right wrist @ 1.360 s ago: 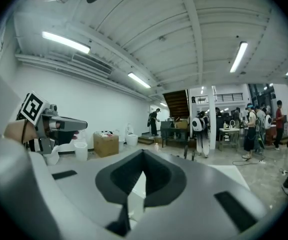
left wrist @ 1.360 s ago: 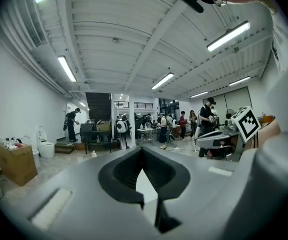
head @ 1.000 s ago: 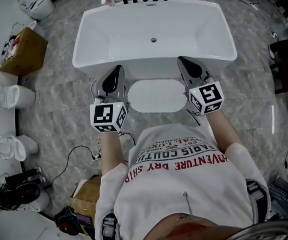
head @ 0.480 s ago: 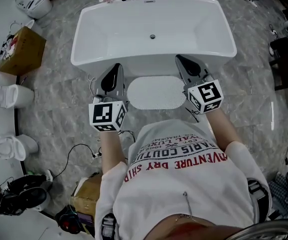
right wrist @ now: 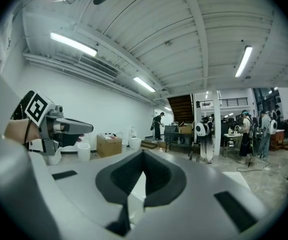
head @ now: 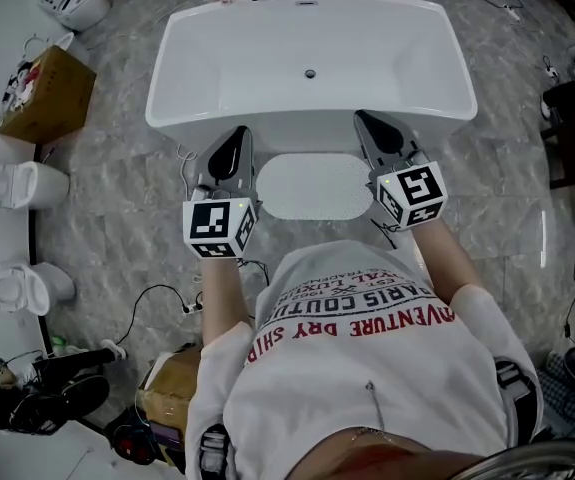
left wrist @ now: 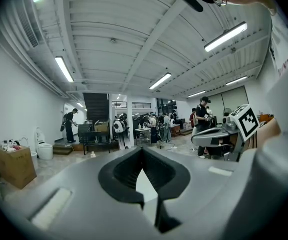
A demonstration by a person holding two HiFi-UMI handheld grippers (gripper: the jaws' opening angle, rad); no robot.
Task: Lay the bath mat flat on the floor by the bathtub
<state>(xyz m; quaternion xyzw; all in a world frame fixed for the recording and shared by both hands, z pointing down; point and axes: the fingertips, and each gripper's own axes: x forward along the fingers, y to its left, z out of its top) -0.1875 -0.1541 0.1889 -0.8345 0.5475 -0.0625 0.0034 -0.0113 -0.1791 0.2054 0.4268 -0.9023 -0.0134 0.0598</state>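
Bath mat, white oval soft pile (head: 314,185): lies flat on the grey marble-tile floor (head: 127,178), long edge just beside the front wall of the white freestanding bathtub (head: 267,68), roughly centred on it. No visible folds, so the task looks done or nearly so. Left gripper (head: 237,136) and right gripper (head: 364,121) are held roughly level, one over each end of the mat and not touching it. Left fingers (left wrist: 118,174) are pressed together with nothing between them, and so are the right fingers (right wrist: 159,176). Handling guess: light, limp and thin, so it would sag and fold if lifted from one point. If it needs a nudge, pinch the two short ends or two spots along one long edge, keep it taut and drag rather than lift. The backing may grip the tile. Versus the earlier frames: mat in the same spot and shape, grippers in the same pose, only slight camera drift.
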